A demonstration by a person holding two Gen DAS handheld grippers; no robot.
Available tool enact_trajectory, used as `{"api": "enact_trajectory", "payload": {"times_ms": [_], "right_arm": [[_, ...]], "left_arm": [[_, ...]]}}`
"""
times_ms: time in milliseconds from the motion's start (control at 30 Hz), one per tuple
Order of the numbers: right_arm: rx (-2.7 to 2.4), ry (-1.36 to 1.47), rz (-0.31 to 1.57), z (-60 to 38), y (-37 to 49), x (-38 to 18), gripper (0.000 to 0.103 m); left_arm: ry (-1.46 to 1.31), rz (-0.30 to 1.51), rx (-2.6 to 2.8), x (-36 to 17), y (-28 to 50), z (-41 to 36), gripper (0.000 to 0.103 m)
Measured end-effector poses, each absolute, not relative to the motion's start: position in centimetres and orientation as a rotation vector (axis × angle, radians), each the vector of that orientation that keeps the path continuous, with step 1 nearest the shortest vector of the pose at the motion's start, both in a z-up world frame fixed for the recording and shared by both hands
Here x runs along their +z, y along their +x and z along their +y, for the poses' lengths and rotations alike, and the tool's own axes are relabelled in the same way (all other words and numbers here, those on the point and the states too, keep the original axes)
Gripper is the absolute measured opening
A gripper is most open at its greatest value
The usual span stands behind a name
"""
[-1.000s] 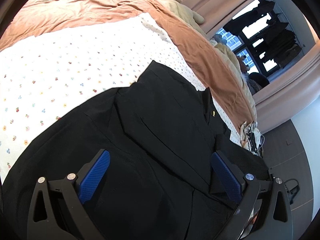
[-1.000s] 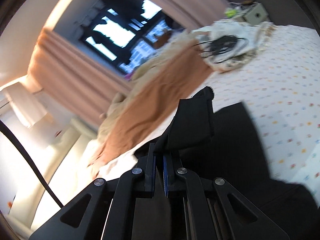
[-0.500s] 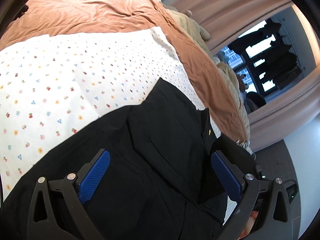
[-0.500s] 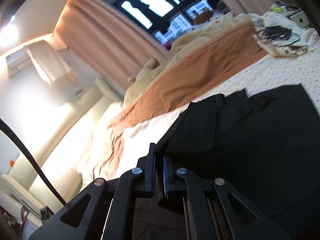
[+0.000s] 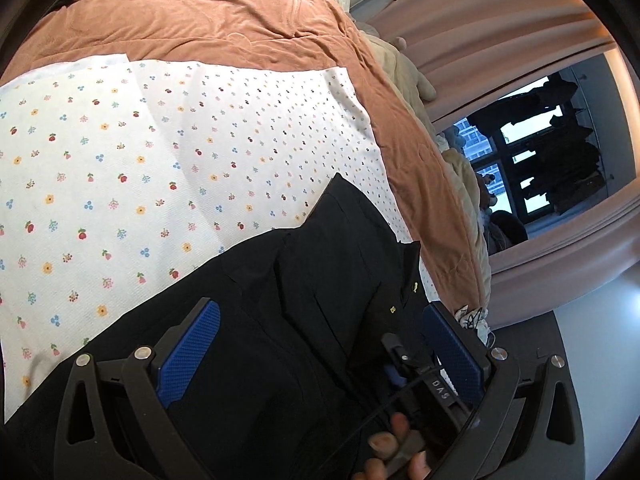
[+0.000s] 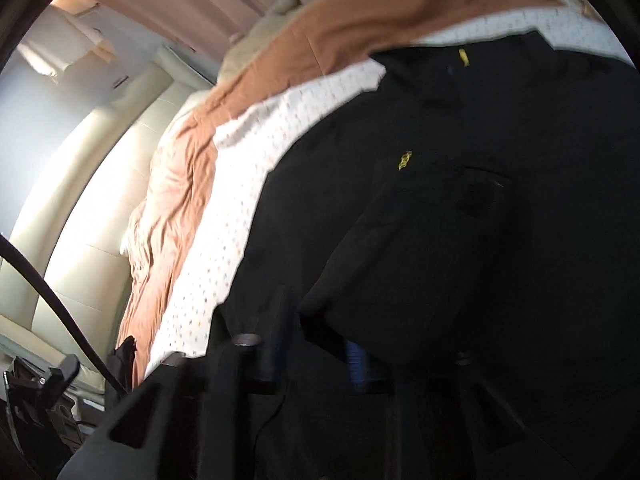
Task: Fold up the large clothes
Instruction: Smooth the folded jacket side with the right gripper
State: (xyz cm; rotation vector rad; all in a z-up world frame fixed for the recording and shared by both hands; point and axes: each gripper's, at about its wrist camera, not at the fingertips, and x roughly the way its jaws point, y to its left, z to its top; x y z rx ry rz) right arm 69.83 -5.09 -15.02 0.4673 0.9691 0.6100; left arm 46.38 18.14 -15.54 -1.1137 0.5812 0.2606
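On floral sheet (image 5: pixel 120 184): one black garment (image 5: pixel 320 280); left tongs (image 5: pixel 320 352) released, right tongs (image 6: pixel 316 356) opening, fabric between

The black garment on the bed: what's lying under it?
The black garment lies on a white flower-print sheet, itself over an orange blanket. What is beneath its middle is covered.

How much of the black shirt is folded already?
One side of the black shirt already lies folded over its middle on the flowery sheet. The right gripper is opening, letting go; the left gripper hovers open. More folds look left.
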Motion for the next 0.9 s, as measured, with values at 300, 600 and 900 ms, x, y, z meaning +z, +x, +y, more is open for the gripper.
{"api": "enact_trajectory", "payload": {"times_ms": [300,600,900], "right_arm": [[0.563,0.628,0.969,-13.0,69.7,-14.3,0.087],[0.352,0.618,0.951,-19.4,69.6,-15.3,0.087],[0.502,0.648,0.948,-17.9,71.0,-15.9,0.080]], "left_arm": [[-1.130,0.580,0.262,-15.7,46.4,18.6,0.103],[-1.132,0.582,0.260,-15.7,46.5,18.5,0.103],[-1.138,0.581,0.268,-16.0,46.4,18.9,0.103]]}}
